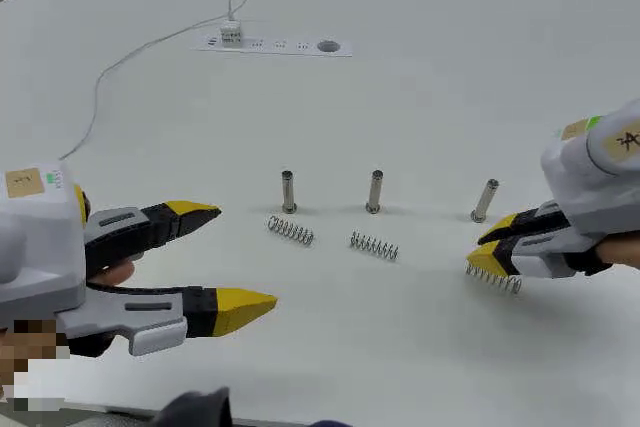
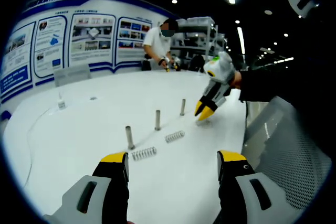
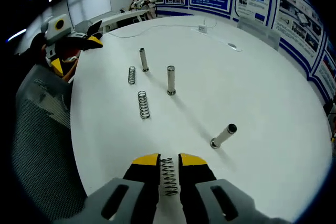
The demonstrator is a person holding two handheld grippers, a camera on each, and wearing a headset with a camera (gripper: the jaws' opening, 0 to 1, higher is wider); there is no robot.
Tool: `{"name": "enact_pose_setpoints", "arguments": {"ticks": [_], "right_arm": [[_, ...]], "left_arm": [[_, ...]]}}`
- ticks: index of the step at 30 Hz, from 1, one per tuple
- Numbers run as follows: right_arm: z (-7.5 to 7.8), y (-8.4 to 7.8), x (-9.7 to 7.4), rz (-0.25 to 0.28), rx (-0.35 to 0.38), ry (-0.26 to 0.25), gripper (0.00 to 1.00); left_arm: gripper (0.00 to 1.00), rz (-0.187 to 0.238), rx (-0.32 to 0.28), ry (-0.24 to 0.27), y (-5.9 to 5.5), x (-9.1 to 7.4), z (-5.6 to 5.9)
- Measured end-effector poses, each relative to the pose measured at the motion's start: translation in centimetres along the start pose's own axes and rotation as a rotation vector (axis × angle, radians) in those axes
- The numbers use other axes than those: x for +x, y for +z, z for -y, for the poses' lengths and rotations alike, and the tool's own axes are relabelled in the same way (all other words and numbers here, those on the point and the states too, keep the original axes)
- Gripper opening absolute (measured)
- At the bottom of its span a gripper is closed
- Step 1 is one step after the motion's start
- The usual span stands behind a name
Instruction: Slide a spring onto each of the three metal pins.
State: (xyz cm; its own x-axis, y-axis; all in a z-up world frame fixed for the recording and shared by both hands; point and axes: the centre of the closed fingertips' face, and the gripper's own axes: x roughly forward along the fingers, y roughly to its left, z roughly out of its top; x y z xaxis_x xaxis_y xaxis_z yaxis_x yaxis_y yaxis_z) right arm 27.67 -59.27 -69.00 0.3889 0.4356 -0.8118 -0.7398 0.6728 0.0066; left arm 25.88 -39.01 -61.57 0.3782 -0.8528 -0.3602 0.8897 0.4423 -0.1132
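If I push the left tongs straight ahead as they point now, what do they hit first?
Probably the nearest spring, lying just ahead of the open left tongs, slightly off their centre line, with a pin right behind it. Their height above the table is unclear, so they might pass over.

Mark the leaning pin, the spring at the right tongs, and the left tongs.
leaning pin (image 1: 485,201): head view, mid-shaft.
spring (image 3: 168,177): right gripper view, middle coils, between the yellow tips.
left tongs (image 1: 243,255): head view, midway between the open tips.
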Motion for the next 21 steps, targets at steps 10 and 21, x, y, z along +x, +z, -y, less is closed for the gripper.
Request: {"name": "enact_pose_setpoints", "arguments": {"ticks": [10,21], "right_arm": [[-0.3,-1.2,0.9,-0.111,-0.086,0.036,0.14],[-0.1,-1.6,1.5,-0.150,-0.112,0.061,0.12]], "left_arm": [[0.70,-0.004,-0.002,0.008,-0.1,-0.1,-0.2],[0.70,-0.007,-0.003,0.011,-0.1,-0.1,-0.2]]}}
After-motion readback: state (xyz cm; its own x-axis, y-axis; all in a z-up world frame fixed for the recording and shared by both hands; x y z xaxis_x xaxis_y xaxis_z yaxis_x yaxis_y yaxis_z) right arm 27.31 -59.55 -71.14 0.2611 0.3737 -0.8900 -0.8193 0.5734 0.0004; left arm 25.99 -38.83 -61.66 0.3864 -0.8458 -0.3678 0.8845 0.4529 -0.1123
